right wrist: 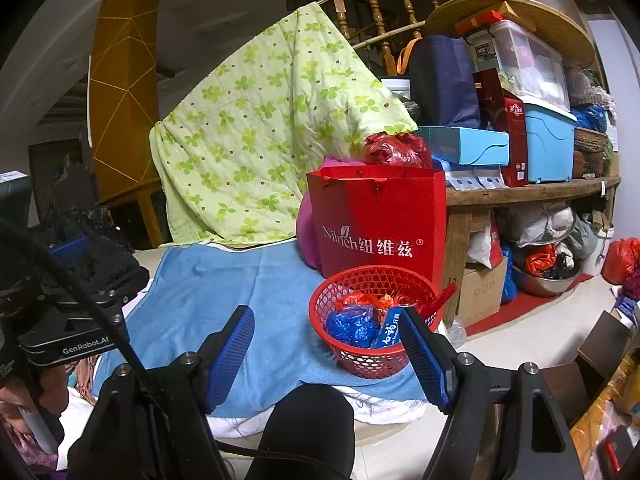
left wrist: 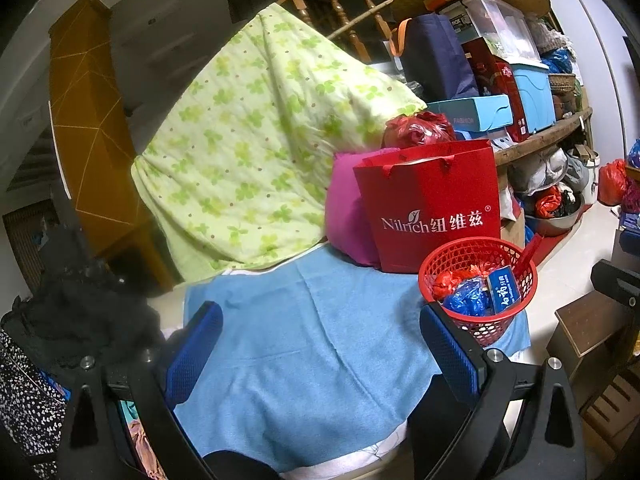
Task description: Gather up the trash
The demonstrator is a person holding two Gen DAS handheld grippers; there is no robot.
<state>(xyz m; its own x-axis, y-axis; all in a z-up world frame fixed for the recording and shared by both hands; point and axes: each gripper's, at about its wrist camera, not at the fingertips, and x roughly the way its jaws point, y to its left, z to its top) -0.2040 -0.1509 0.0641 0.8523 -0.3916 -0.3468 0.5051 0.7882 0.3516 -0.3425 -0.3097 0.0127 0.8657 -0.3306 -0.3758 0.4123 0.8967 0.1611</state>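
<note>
A red mesh basket [left wrist: 494, 322] stands at the right edge of a blue towel [left wrist: 312, 340]; it also shows in the right wrist view [right wrist: 368, 360]. In it lie a crumpled blue plastic bag [right wrist: 350, 326], a red-orange wrapper [right wrist: 370, 300] and a small blue box [left wrist: 503, 288]. My left gripper [left wrist: 322, 328] is open and empty over the towel, its right finger beside the basket. My right gripper [right wrist: 326, 340] is open and empty, with the basket just beyond its right finger. The left gripper's body [right wrist: 76, 320] shows at the left of the right wrist view.
A red paper gift bag [right wrist: 380, 224] stands behind the basket, a pink cushion [left wrist: 346, 216] beside it and a red plastic bag [right wrist: 396, 150] behind. A green floral quilt [right wrist: 260, 140] hangs at the back. A cluttered wooden shelf [right wrist: 532, 190] and floor items stand right.
</note>
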